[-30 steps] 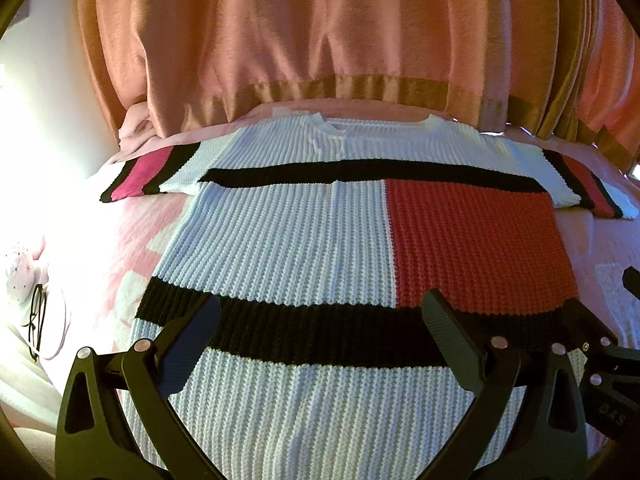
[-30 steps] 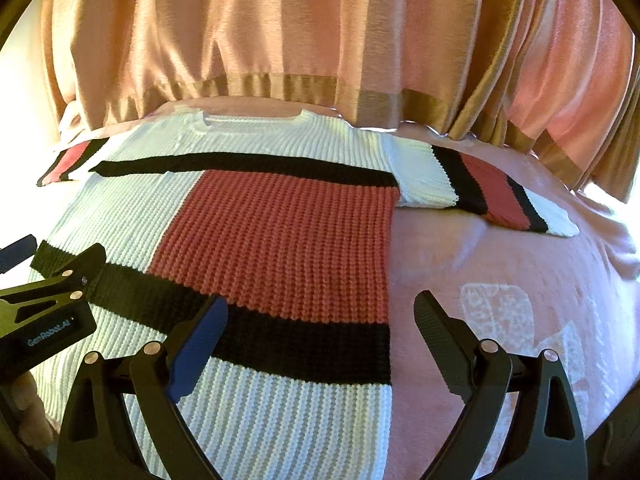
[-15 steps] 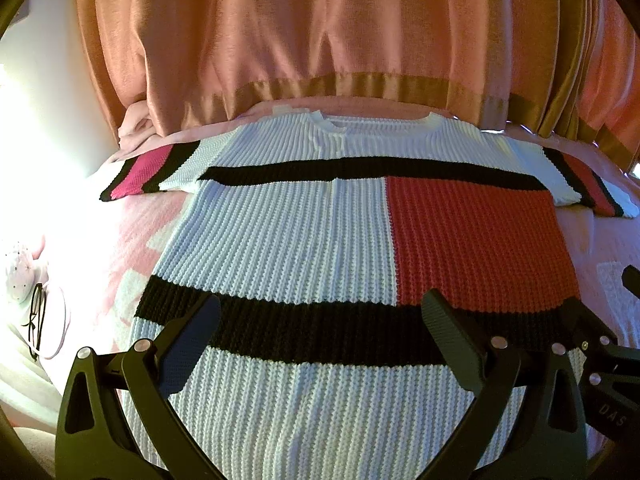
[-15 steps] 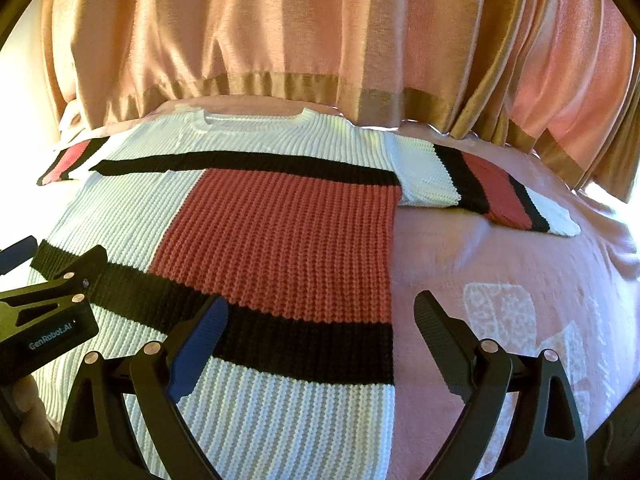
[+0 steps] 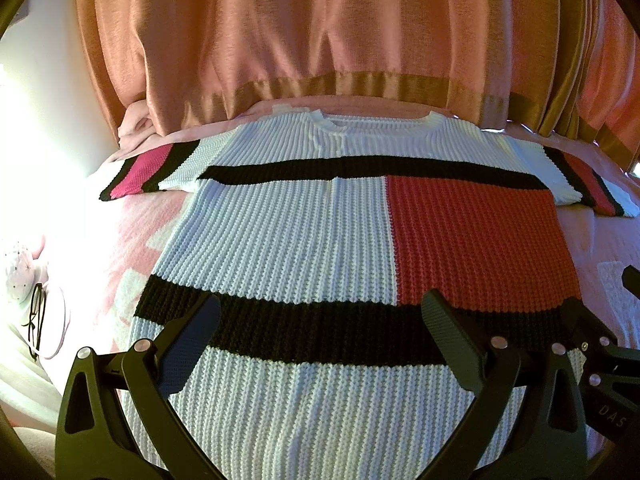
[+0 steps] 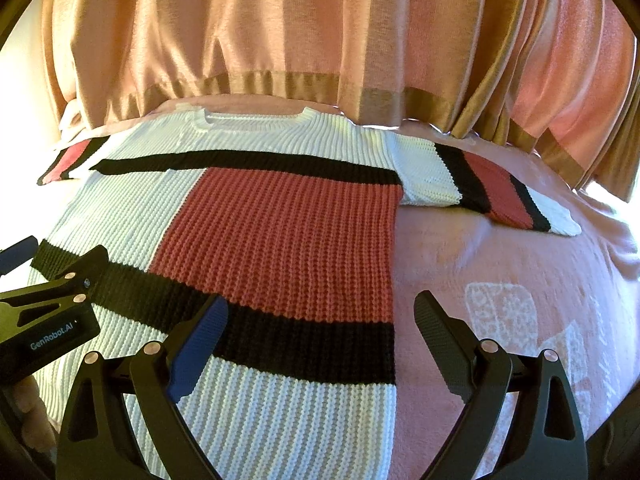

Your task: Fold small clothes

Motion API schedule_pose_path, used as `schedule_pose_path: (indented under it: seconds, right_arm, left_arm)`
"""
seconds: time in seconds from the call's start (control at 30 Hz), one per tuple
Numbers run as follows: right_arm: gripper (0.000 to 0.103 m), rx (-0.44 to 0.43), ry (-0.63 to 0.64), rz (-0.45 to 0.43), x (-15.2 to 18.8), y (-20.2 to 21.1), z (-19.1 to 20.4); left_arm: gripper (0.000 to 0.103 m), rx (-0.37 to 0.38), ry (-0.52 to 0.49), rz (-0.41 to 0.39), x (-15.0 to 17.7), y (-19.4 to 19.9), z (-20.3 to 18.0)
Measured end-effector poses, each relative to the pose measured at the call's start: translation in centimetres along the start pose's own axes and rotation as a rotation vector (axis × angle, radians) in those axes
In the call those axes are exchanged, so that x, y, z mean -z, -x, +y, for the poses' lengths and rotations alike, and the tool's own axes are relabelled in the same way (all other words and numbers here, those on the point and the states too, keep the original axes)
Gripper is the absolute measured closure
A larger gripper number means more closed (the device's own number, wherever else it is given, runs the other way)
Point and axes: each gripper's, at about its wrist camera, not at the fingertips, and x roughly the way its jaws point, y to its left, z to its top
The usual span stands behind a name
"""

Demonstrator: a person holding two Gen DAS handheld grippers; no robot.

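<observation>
Barely any shift vs a sec ago: sweater [image 5: 304,240] flat on bed [image 6: 500,264], unfolded. L gripper [image 5: 320,328] & R gripper [image 6: 320,328] both wide open, holding nothing. First fold pending.

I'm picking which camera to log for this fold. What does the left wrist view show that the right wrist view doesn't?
Only the left wrist view shows the black-framed glasses on a white dish at the bed's edge. Only the right wrist view shows the pale patterned patch on the pink blanket beside the sweater's right hem. Both show the flat, unfolded white, black and red knit sweater, the peach curtain, and open left gripper and right gripper.
</observation>
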Motion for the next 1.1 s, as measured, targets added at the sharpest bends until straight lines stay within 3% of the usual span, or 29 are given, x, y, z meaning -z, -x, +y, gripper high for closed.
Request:
schedule_pose_path:
  seconds: [0.8,0.9,1.1]
  right_arm:
    - [0.011,0.012,-0.01,0.001,-0.9,-0.1,-0.9]
    - [0.011,0.013,-0.092,-0.004,-3.6,0.1,-4.6]
    - [0.011,0.179,-0.254,-0.022,-10.2,-1.9,-16.5]
  left_arm:
    - [0.005,0.01,0.002,0.003,-0.1,0.1,0.0]
    - [0.005,0.036,-0.007,-0.001,-0.9,0.5,0.1]
    - [0.005,0.124,-0.021,0.013,-5.8,0.8,0.9]
